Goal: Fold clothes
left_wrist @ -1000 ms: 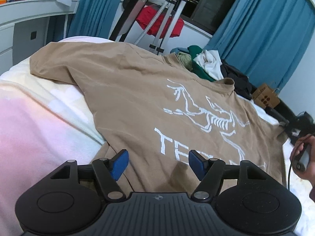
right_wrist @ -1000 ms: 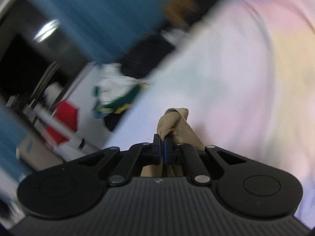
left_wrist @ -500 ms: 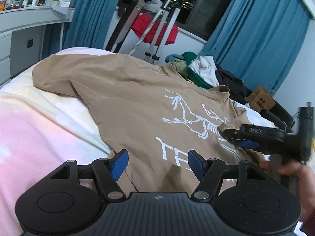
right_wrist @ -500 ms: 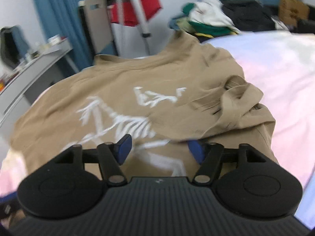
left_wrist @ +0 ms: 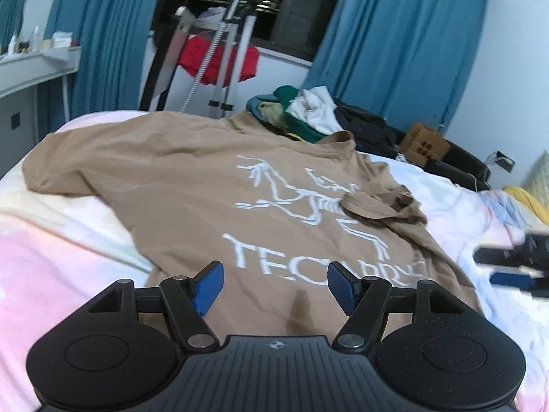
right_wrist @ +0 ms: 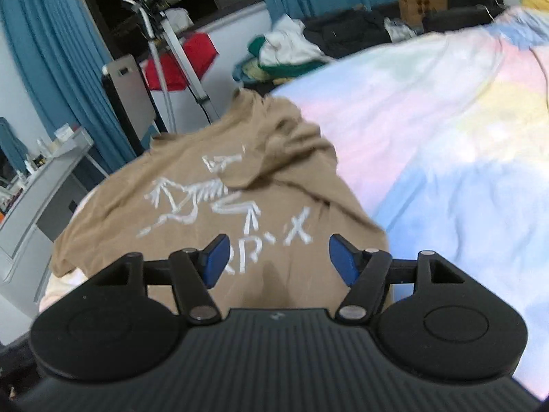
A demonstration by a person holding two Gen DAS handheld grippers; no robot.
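Sleeve (left_wrist: 374,206) now dropped onto tan shirt (left_wrist: 192,185), both claws wide, laundry pile (left_wrist: 302,113) behind.

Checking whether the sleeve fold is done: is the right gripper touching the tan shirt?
Apart. Left wrist view shows the right gripper open over the bedspread, beside the tan shirt.

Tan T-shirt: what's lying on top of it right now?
Its own right sleeve is folded onto the tan T-shirt, covering part of the white print. Nothing else lies on it; the covered print is hidden.
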